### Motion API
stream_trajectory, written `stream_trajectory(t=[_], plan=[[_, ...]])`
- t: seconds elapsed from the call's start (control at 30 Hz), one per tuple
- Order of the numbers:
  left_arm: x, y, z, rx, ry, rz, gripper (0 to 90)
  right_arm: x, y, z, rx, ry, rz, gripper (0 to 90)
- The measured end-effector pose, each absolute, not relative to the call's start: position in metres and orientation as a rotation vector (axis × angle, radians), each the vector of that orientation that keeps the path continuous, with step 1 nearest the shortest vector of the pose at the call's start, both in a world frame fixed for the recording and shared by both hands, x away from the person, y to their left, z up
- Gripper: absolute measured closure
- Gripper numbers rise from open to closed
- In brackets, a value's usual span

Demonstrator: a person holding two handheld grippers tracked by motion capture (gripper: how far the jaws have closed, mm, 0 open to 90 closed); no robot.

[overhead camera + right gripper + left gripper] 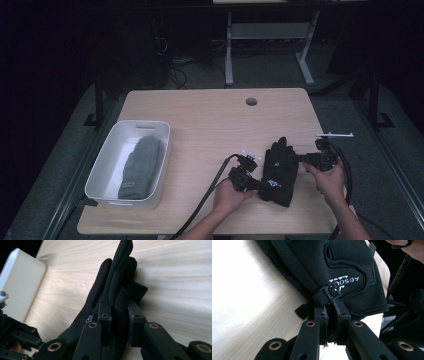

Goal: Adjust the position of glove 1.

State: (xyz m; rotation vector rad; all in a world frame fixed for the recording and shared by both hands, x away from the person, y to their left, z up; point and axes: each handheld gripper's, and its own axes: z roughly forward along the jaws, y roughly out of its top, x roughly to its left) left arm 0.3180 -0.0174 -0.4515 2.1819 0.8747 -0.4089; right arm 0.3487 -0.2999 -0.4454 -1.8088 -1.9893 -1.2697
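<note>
- The black glove (280, 171) lies on the wooden table (210, 115) near its front right corner, cuff toward the front edge and fingers pointing to the far edge; the white bin (102, 172) sits well apart at the left edge, with a grey glove (140, 167) already lying inside it.
- The left gripper (254, 184) has its jaws closed on the glove's cuff, right at the small strap buckle (329, 293) beside the white lettering (344, 281); the bite is thin, so I judge it worth keeping the squeeze firm before any lift.
- The right gripper (306, 158) clamps the glove's finger end, its jaws pinched around the bunched fingers, as the right gripper view shows.
- The likely step is to lift the black glove and carry it over to the bin. Raise both ends together and level, so that neither hold takes all the weight and the fabric does not peel out of the cuff grip.
- Clear the bin's near wall fully before lowering; a sagging middle could catch the rim.
- Lay it alongside the grey glove, then open both grippers only once it rests inside.
</note>
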Motion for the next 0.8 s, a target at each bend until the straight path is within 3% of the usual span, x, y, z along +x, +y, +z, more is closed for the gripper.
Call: stream_trajectory(t=[0.8], plan=[[0.324, 0.058, -0.399, 2.098, 0.89, -0.352, 83.6, 0.372, -0.24, -0.399, -1.649, -1.971, -1.38, 76.2]])
